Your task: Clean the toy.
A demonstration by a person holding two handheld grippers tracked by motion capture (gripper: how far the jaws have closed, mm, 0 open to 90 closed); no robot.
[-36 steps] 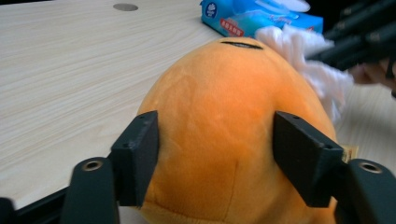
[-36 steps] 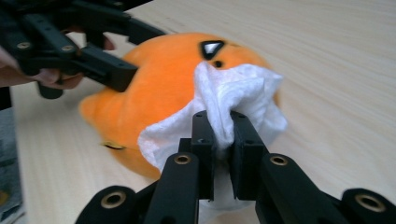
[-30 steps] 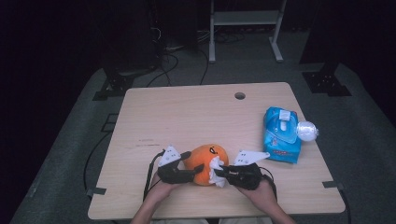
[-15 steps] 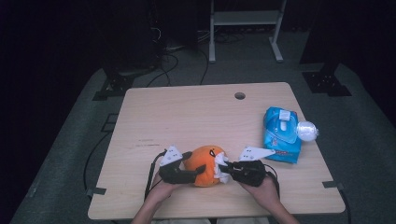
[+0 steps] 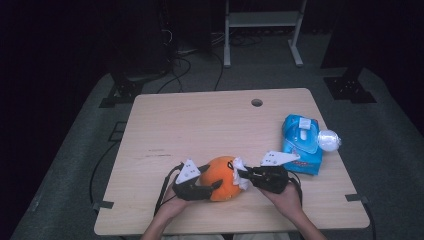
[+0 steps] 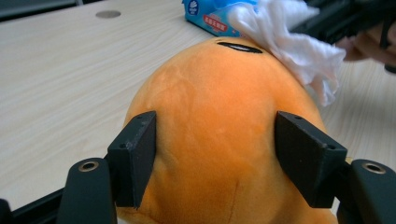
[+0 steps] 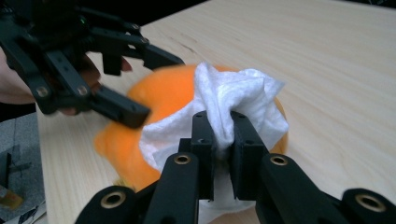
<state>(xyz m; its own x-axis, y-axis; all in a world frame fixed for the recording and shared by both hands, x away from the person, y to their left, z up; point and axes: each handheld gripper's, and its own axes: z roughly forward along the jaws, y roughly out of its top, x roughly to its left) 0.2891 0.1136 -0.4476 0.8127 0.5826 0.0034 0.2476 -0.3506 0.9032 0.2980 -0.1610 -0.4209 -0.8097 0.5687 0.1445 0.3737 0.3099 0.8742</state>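
Orange plush toy [image 5: 223, 178] parked near the front edge of the counter [image 5: 200, 125], roughly 6 o'clock on the top, a hair left of centre. Round, soft, with a thin black stitched line on top like a closed eye or mouth. Clamped from its 9 o'clock side by the left gripper [image 5: 202, 185], jaws spread wide around the body and pressing into the fabric on both flanks, clear as day in the left gripper view [image 6: 215, 140]. Over at 3 o'clock, right gripper [image 5: 243, 175] with jaws nearly closed, pinching a bunched white tissue [image 7: 233, 105] that's lying against the upper side of the plush. Looks like the wiping step, mid-way: toy held steady, tissue on the surface, no telling how much has been covered. Next move probably calls for dragging the tissue across the orange fabric with light pressure while keeping the left hold firm, since a squishy toy like that will roll or squash away from a push. Might also need turning the plush to reach the underside, which means loosening the wide grip a bit first. Worth watching the tissue too, thin stuff, likely to snag on plush pile. Further out at 3 o'clock, near the right edge, a blue tissue pack [image 5: 301, 144], with a small clear ball-like thing [image 5: 328, 140] just beside it, hard to say what. Round cable hole [image 5: 257, 102] up at 12 o'clock.
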